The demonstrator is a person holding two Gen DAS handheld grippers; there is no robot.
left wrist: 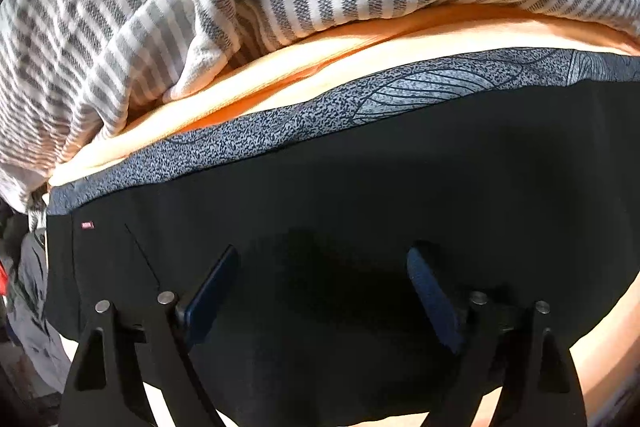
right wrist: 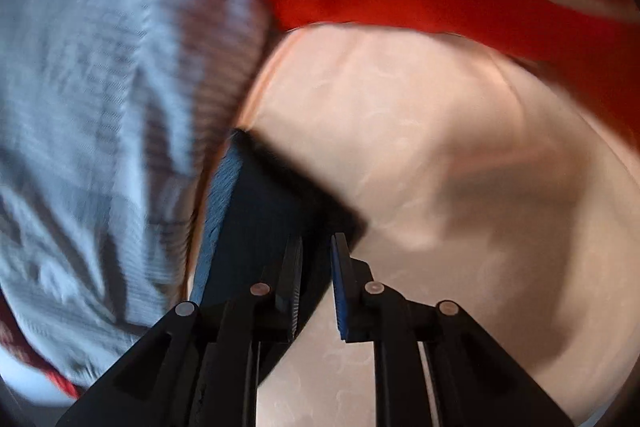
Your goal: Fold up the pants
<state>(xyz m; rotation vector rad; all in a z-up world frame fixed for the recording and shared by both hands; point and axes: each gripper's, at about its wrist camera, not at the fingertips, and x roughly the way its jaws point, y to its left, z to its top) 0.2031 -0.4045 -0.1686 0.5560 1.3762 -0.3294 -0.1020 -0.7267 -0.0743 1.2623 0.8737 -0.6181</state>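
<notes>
Smooth black pants (left wrist: pixel 360 187) with speckled grey waistband, left tool (left wrist: pixel 322 279) spread wide above, right tool (right wrist: pixel 316 259) pinching their corner

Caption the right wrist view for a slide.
Right gripper pinching black pants over a peach sheet.

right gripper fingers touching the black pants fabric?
Touching. Right wrist view: the right gripper has its fingers closed on a fold of the black pants, with fabric pinched between them.
</notes>
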